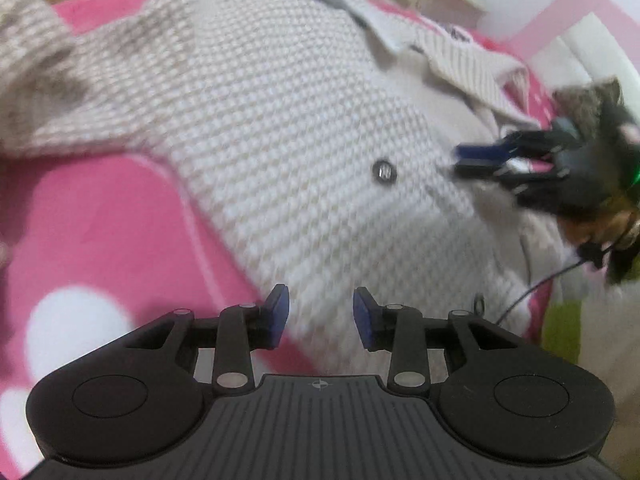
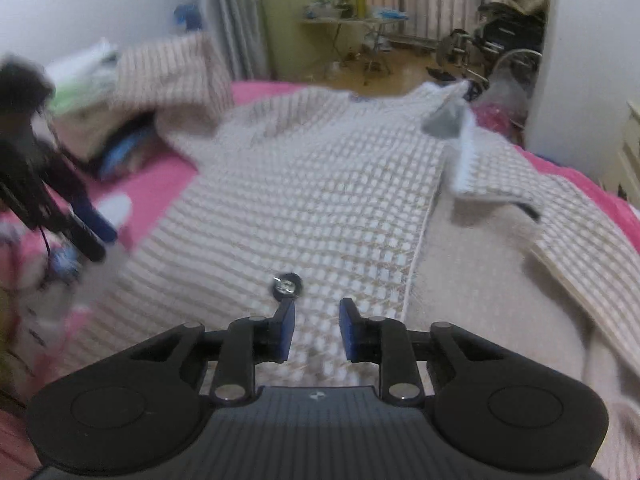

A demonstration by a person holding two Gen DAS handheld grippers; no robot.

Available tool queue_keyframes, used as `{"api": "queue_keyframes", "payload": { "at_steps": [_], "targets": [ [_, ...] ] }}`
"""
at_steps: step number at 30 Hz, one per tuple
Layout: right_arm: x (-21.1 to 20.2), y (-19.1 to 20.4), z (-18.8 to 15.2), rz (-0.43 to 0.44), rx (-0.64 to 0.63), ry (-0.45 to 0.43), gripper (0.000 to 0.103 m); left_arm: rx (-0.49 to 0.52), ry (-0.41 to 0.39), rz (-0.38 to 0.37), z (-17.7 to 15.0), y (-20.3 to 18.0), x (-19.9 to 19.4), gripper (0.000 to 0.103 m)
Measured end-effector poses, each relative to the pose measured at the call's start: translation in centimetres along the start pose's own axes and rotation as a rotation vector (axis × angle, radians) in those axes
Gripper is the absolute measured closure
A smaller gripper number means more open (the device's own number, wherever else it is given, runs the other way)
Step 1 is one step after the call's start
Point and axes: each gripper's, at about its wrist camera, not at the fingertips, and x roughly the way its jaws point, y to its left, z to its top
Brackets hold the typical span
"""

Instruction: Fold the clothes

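The beige-and-white houndstooth woven coat (image 1: 304,128) lies spread over the pink bed cover with white spots (image 1: 92,232), filling the middle of both wrist views, one dark round button (image 1: 384,171) near its centre. The left gripper (image 1: 321,314) hangs just above the coat's lower edge with its jaws parted and nothing between them; the right gripper (image 2: 317,330) also stands part open and empty, just below the button (image 2: 287,285) in its own view (both pictures are blurred). The risk I see: the front panel at the right of the right wrist view is turned back, showing the plain beige lining (image 2: 492,280), so a fold started now could trap that flap or crease unevenly. A pinch on the button could slip. No container is visible here.
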Motion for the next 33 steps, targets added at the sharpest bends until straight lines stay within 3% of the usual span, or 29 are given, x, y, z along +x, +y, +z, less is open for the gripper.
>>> {"api": "queue_keyframes", "payload": {
  "at_steps": [2,4,7,10,13,16,18,19,22,23,24,25,26,29,33],
  "targets": [
    [3.2,-1.5,-1.6,-0.042,0.005,0.087,0.079,-0.011,0.012,0.022,0.0,0.4,2.2,0.069],
    [3.6,-3.2,-2.5,-0.002,0.042,0.081,0.079,-0.031,0.046,0.055,-0.2,1.1,4.3,0.069],
    [2.6,-3.7,-0.3,-0.01,0.055,0.112,0.079,-0.014,0.056,0.044,0.6,0.8,3.6,0.069],
    [1.5,-5.0,2.0,-0.014,0.066,0.03,0.079,0.024,0.078,0.063,1.7,0.1,3.0,0.069],
    [2.6,-7.4,4.2,-0.162,0.069,-0.027,0.079,0.115,0.106,0.112,3.6,-1.1,2.8,0.068],
    [4.2,-7.9,5.0,-0.327,-0.126,-0.044,0.07,0.198,0.12,0.145,5.8,-2.0,2.5,0.068],
    [5.6,-7.3,4.8,-0.378,-0.298,-0.042,0.046,0.248,0.103,0.169,7.6,-3.0,3.3,0.066],
    [6.3,-6.9,4.6,-0.396,-0.379,-0.042,0.045,0.272,0.092,0.174,8.4,-3.3,3.6,0.066],
    [8.6,-6.5,4.7,-0.424,-0.498,-0.06,0.048,0.319,0.029,0.175,10.4,-4.3,5.1,0.066],
    [9.2,-6.9,5.1,-0.416,-0.498,-0.061,0.056,0.32,0.006,0.179,10.9,-4.5,5.8,0.066],
    [9.7,-7.4,5.7,-0.405,-0.493,-0.063,0.074,0.314,-0.016,0.178,11.3,-4.6,6.4,0.066],
    [9.8,-8.0,6.6,-0.386,-0.464,-0.068,0.089,0.306,-0.032,0.179,11.5,-4.6,6.9,0.066],
    [9.2,-9.0,7.9,-0.366,-0.395,-0.09,0.094,0.29,-0.047,0.183,11.7,-4.6,7.2,0.066],
    [6.3,-13.6,12.1,-0.307,-0.108,-0.199,0.095,0.24,-0.061,0.167,12.0,-4.3,7.8,0.066],
    [3.8,-20.0,16.7,-0.212,0.256,-0.341,0.094,0.244,-0.069,0.181,12.6,-4.9,8.3,0.066]
  ]
}}
